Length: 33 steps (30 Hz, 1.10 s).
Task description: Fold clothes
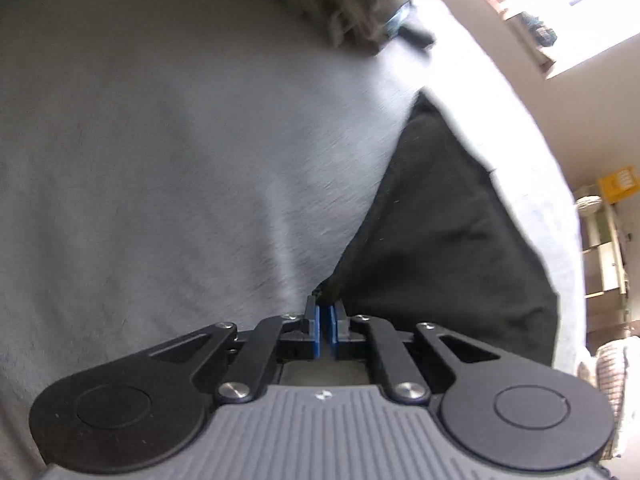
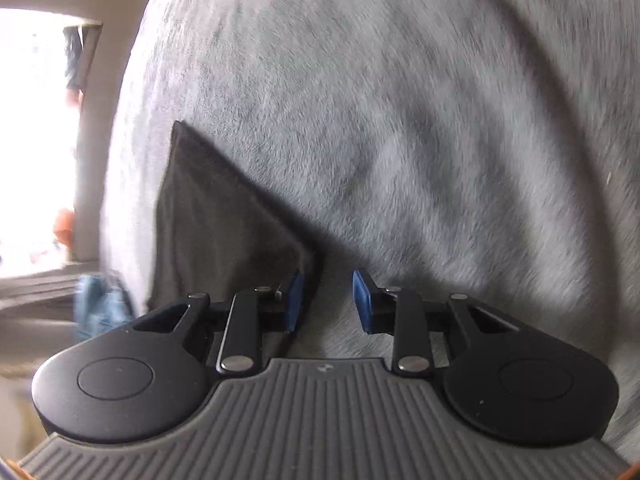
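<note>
The black cloth (image 1: 440, 232) lies on a grey blanket (image 1: 160, 160), near that surface's edge. In the left wrist view the cloth spreads forward and to the right of the fingers, and one corner of it tapers down to the fingertips. The left hand-held gripper (image 1: 325, 322) is closed: its blue pads (image 1: 317, 330) stand almost together with only a thin slit between them, and the cloth corner meets the slit, so the grip appears to be on that corner. Motion blur softens the fabric detail.

In the right wrist view the cloth (image 2: 208, 216) shows as a dark triangular flap with a pointed upper corner. It lies to the left of the fingers, and its lower right edge sits just beside the left blue pad (image 2: 294, 300). The right hand-held gripper (image 2: 326, 300) is open, its pads well apart, with bare blanket (image 2: 400, 120) showing between them. Nothing is held.

Further out in the left wrist view, a crumpled olive-brown garment (image 1: 352, 12) lies on the blanket at the far side, well apart from the cloth. Beyond the blanket edge stand pale shelves (image 1: 604, 264) with a yellow box (image 1: 618, 184) above them. In the right wrist view a bright window (image 2: 36, 140) fills the left margin, and a blue item (image 2: 100, 304), too blurred to identify, sits below it.
</note>
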Available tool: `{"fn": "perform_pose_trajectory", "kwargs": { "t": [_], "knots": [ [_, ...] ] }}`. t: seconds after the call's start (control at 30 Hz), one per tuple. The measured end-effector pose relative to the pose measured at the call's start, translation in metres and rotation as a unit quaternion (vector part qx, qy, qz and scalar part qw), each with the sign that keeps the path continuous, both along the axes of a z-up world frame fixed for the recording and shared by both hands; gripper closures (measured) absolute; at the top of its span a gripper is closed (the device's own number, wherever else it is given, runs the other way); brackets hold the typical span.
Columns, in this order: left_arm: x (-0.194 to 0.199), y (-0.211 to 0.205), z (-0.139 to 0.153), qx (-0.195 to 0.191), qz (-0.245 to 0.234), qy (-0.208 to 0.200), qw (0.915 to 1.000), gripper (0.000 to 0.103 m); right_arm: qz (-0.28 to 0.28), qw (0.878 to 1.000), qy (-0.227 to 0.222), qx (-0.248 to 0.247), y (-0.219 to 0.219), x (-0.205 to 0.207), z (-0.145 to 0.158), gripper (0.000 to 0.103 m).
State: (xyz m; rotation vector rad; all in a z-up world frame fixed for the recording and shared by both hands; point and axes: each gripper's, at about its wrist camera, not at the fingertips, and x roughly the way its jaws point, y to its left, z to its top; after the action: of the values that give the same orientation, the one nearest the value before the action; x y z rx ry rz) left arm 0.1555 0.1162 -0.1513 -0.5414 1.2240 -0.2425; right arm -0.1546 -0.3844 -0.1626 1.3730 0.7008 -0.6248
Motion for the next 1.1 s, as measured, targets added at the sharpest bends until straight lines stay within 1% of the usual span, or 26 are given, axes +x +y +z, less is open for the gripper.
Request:
{"fn": "perform_pose_trajectory", "kwargs": {
  "t": [0.07, 0.1, 0.17, 0.23, 0.27, 0.33, 0.4, 0.53, 0.63, 0.7, 0.77, 0.9, 1.03, 1.07, 1.1],
  "knots": [
    [0.001, -0.002, -0.004, 0.008, -0.003, 0.005, 1.0000, 0.095, 0.029, 0.999, 0.016, -0.042, 0.004, 0.006, 0.009, 0.075],
    [0.002, -0.003, -0.002, 0.018, -0.008, -0.001, 0.9998, 0.093, 0.060, 0.996, 0.018, -0.071, 0.010, 0.018, 0.017, 0.075],
    [0.001, -0.004, 0.001, 0.033, -0.016, -0.009, 0.9993, 0.088, 0.121, 0.985, 0.019, -0.121, 0.024, 0.043, 0.032, 0.075],
    [0.000, -0.004, 0.004, 0.048, -0.023, -0.015, 0.9985, 0.087, 0.180, 0.970, 0.021, -0.161, 0.041, 0.064, 0.042, 0.075],
    [-0.001, -0.004, 0.006, 0.055, -0.027, -0.018, 0.9979, 0.086, 0.208, 0.961, 0.021, -0.178, 0.051, 0.080, 0.044, 0.075],
    [-0.002, 0.001, 0.009, 0.070, -0.027, -0.023, 0.9969, 0.085, 0.270, 0.940, 0.022, -0.209, 0.073, 0.114, 0.048, 0.075],
    [-0.005, 0.006, 0.013, 0.084, -0.026, -0.028, 0.9957, 0.083, 0.326, 0.916, 0.024, -0.233, 0.093, 0.143, 0.046, 0.075],
    [-0.009, 0.014, 0.023, 0.109, -0.023, -0.042, 0.9928, 0.082, 0.424, 0.865, 0.026, -0.267, 0.146, 0.179, 0.039, 0.075],
    [-0.014, 0.002, 0.038, 0.131, -0.053, -0.079, 0.9868, 0.082, 0.465, 0.842, 0.036, -0.272, 0.182, 0.186, 0.039, 0.076],
    [-0.018, -0.015, 0.045, 0.141, -0.090, -0.105, 0.9804, 0.082, 0.462, 0.843, 0.043, -0.271, 0.182, 0.186, 0.041, 0.076],
    [-0.022, -0.035, 0.052, 0.148, -0.130, -0.129, 0.9718, 0.082, 0.459, 0.845, 0.051, -0.270, 0.181, 0.186, 0.043, 0.076],
    [-0.025, -0.071, 0.055, 0.145, -0.191, -0.168, 0.9563, 0.080, 0.453, 0.848, 0.065, -0.267, 0.181, 0.187, 0.047, 0.076],
    [-0.022, -0.105, 0.045, 0.156, -0.246, -0.185, 0.9384, 0.079, 0.447, 0.851, 0.080, -0.265, 0.180, 0.188, 0.050, 0.076],
    [-0.021, -0.111, 0.041, 0.160, -0.255, -0.186, 0.9355, 0.078, 0.445, 0.851, 0.084, -0.265, 0.180, 0.188, 0.051, 0.076],
    [-0.019, -0.115, 0.036, 0.163, -0.260, -0.182, 0.9343, 0.078, 0.443, 0.852, 0.087, -0.264, 0.180, 0.188, 0.052, 0.076]
  ]
}}
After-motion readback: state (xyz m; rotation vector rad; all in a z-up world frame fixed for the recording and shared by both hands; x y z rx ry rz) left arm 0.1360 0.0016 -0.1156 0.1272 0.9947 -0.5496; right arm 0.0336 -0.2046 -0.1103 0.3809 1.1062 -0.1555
